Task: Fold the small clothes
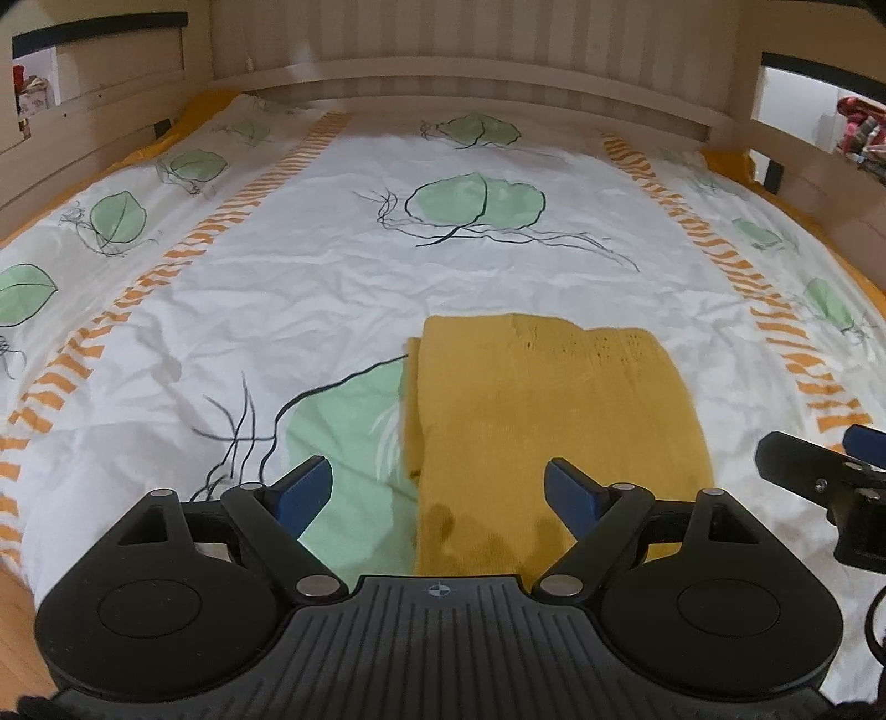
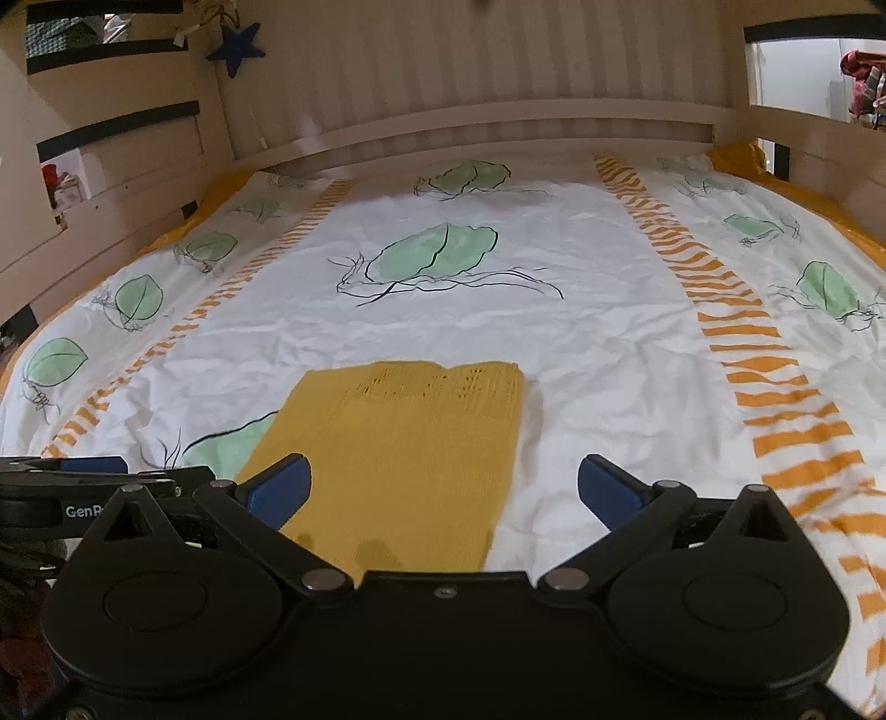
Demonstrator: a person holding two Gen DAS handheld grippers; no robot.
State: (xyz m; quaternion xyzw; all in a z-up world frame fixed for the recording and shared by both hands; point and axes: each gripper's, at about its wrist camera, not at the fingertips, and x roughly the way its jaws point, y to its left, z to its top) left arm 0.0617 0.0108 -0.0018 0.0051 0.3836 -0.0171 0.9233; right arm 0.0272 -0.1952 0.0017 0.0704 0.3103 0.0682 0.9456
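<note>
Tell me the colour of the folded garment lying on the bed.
Mustard yellow knit garment, plain apart from small openwork holes near its far edge; clearest in the right wrist view.

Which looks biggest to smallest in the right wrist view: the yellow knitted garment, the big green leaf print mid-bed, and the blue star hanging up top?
1. Yellow knitted garment
2. Green leaf print
3. Blue star

The garment lies nearest the camera and the star farthest, so true sizes could differ.

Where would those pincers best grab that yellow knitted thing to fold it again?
Probably the near corners of the yellow garment, coming in low from the near edge. It lies flat on the bedspread, so only edges offer a pinch. Left gripper and right gripper are open.
</note>
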